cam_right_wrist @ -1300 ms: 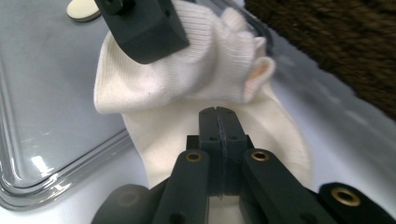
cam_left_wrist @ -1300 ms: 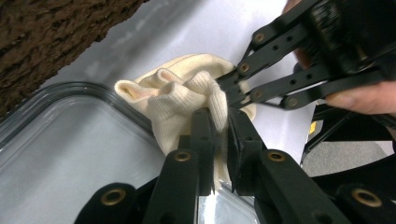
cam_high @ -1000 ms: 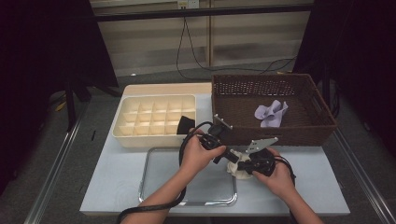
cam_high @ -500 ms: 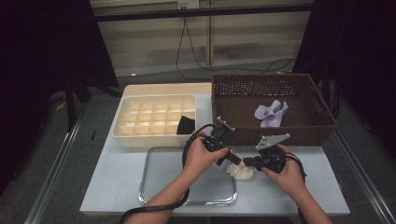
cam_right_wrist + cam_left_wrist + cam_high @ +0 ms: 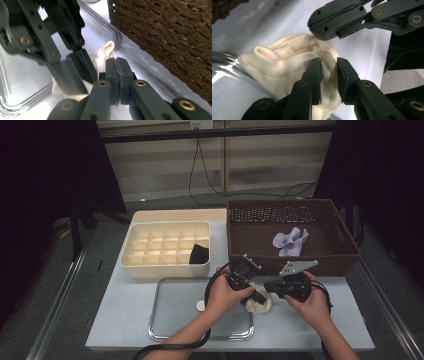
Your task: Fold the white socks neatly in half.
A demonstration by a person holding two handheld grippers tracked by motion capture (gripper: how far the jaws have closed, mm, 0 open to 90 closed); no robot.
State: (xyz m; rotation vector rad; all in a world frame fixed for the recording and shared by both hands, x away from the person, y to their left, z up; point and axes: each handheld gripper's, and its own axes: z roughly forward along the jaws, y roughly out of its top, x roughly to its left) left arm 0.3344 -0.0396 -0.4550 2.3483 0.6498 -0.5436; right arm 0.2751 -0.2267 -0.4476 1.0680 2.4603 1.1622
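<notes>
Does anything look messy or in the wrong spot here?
A little. The crumpled cream knitted sock lies bunched half over the rim of the shiny metal tray, half on the table. Nothing looks spilled or broken.

A cream divided box [image 5: 165,251] holding a black bundle [image 5: 199,254] sits at the table's [image 5: 125,315] far left, a brown wicker basket [image 5: 290,262] with lilac cloth [image 5: 290,241] far right.

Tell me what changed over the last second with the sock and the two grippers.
The left gripper came down onto the cream sock; its jaws have just been opening, with sock fabric between them. The right gripper lifted slightly off the sock, jaws shut and empty. The sock stays at the tray's right edge; the basket and divider box are unmoved.
</notes>
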